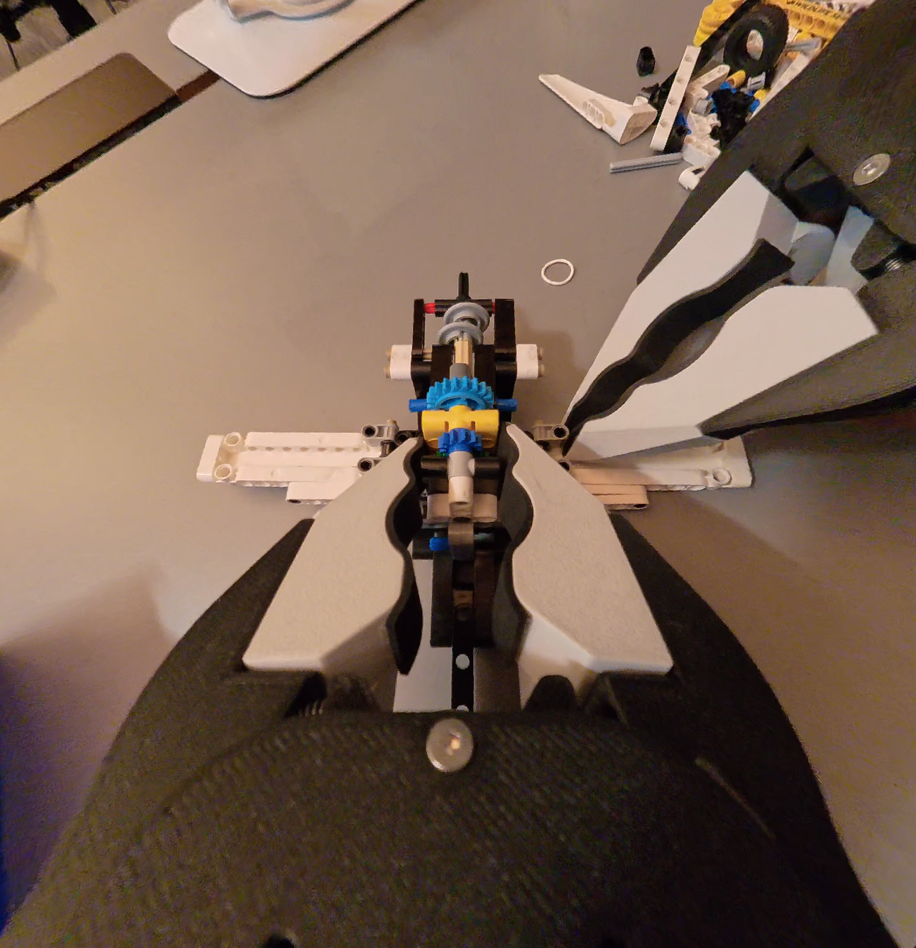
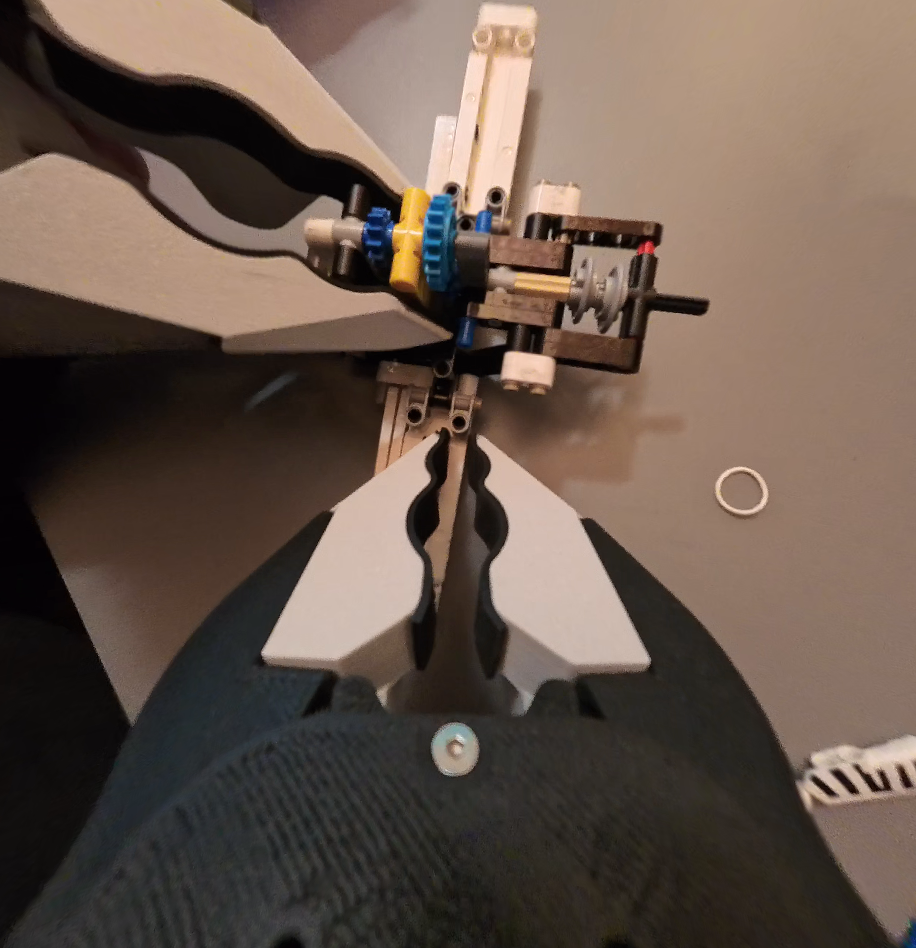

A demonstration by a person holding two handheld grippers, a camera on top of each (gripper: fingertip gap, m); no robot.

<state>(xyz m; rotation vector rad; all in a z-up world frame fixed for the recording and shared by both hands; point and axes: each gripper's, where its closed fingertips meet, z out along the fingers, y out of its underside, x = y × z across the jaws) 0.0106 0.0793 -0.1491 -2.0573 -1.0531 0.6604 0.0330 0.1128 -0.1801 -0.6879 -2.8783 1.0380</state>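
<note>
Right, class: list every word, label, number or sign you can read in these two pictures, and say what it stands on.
None can be read.
The toy brick model bears no print that shows.
The yellow sheet under the loose bricks at the top right: any marks are too small and blurred.

Your left wrist camera looks steeply down along its tongs (image 1: 461,441); your right views crosswise; both closely share the brick model (image 1: 458,410) (image 2: 497,277) and white ring (image 1: 557,271) (image 2: 741,490).
</note>
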